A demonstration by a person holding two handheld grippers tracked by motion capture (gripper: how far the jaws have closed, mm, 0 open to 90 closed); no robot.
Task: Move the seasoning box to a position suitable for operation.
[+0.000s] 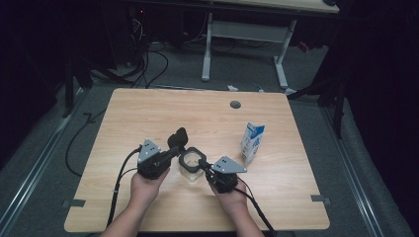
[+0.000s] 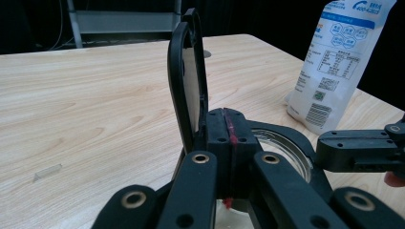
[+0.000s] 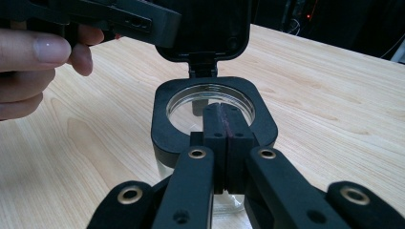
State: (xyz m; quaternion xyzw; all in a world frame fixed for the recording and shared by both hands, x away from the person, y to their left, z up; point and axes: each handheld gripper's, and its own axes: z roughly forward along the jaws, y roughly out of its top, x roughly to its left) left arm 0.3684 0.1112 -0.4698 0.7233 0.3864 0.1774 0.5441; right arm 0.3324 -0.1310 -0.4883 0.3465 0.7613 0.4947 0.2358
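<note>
A pale wooden table lies under my hands in a dark room. My left gripper and right gripper both have their jaws pressed together, pinching nothing, at the glass jar. Its black hinged lid stands open. A white pouch stands near, to the right.

text: "400-" in blue | on: white pouch top | rest: unreadable
</note>
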